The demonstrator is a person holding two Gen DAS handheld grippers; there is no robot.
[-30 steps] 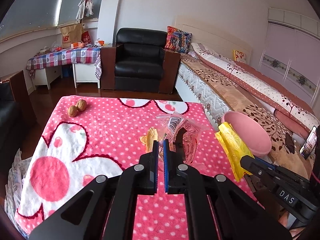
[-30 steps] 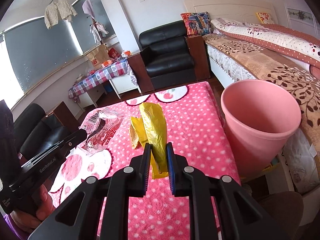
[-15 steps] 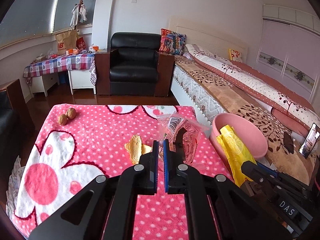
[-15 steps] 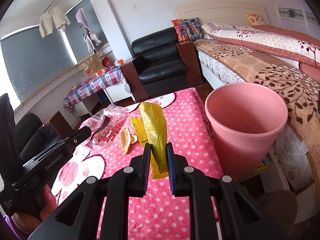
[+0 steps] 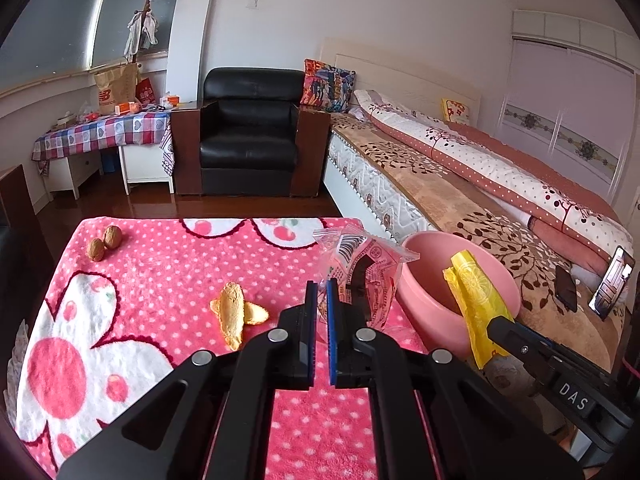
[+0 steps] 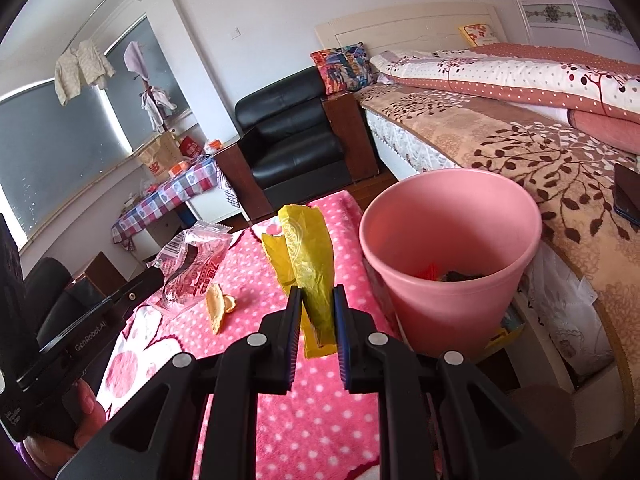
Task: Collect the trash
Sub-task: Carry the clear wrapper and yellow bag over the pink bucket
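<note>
Right gripper (image 6: 316,312) clamped on yellow wrapper (image 6: 308,256), just left of pink bin (image 6: 448,240); left gripper (image 5: 322,304) pinching clear snack packet (image 5: 360,276). Best carried fully over the rim before letting go. Peel scraps (image 5: 236,312) left on worktop (image 5: 160,280).

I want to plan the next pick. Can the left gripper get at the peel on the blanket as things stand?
Probably not yet. The left gripper is shut on the clear wrapper, so its jaws are occupied. The orange peel itself lies uncovered on the pink blanket, nothing over it.
</note>
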